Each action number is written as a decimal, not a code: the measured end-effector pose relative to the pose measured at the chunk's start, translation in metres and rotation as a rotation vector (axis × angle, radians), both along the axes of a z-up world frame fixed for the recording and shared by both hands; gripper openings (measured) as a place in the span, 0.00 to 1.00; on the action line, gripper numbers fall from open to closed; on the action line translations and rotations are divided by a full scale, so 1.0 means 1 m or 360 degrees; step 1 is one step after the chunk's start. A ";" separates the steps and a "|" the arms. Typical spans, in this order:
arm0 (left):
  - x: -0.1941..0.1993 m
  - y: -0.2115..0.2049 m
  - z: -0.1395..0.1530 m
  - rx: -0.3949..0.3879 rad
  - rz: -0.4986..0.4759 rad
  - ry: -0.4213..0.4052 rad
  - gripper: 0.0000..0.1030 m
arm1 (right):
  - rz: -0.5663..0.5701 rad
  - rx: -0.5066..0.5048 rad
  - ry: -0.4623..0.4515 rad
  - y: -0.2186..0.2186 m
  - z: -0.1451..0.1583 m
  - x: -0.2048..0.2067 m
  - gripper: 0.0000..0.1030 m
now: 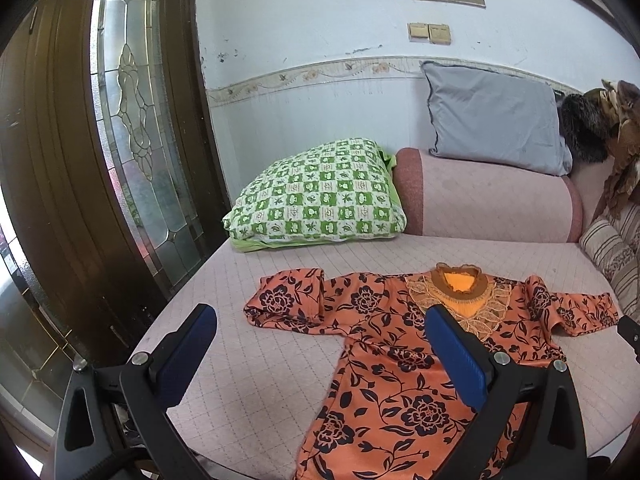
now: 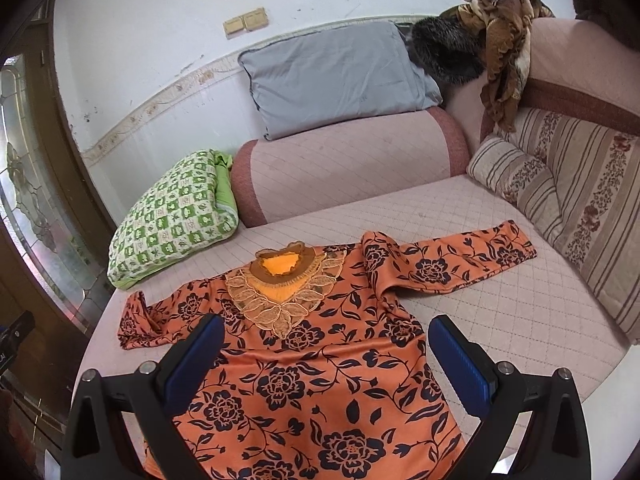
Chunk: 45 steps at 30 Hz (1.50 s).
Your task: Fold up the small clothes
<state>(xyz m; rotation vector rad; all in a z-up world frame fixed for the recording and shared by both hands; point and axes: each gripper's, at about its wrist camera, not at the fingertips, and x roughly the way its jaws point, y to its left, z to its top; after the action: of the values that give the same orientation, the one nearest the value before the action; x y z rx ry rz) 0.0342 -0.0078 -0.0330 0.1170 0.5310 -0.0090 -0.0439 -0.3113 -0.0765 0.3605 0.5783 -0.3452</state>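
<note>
Both the left tongs (image 1: 320, 330) and the right tongs (image 2: 326, 340) hang spread wide and hold nothing, poised just above the orange floral blouse (image 2: 320, 360), which lies face-up and flat on the quilted pink sofa seat (image 2: 520, 300) directly ahead of and beneath them. Its left sleeve (image 1: 286, 300) is doubled back on itself ahead of the left tongs, while its right sleeve (image 2: 460, 260) stretches out beyond the right tongs toward the striped cushion (image 2: 516, 172). Folding looks not yet begun, so the next move likely calls for lowering each tongs onto a sleeve or side edge, pinching the thin cloth, and carrying it inward over the body.
</note>
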 end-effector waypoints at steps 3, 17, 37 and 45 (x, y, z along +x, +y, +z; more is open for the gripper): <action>-0.001 0.002 -0.002 0.0000 -0.0001 0.0000 1.00 | 0.0004 -0.0007 0.0003 0.001 0.001 0.000 1.00; 0.073 -0.054 -0.041 0.0111 -0.0059 0.0139 1.00 | -0.0135 0.0044 0.0134 -0.063 -0.041 0.043 1.00; 0.210 -0.150 -0.241 0.0405 -0.0076 0.0489 1.00 | -0.0893 0.0983 0.0120 -0.389 -0.188 0.047 0.59; 0.226 -0.144 -0.268 0.0293 -0.0043 0.0635 1.00 | -0.1163 0.0821 0.0191 -0.423 -0.217 0.081 0.24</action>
<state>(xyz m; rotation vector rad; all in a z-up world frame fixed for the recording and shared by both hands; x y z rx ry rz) 0.2600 -0.1520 -0.3010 0.3062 0.9286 -0.0100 0.0370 -0.7338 -0.2932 1.0618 0.6367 -0.9276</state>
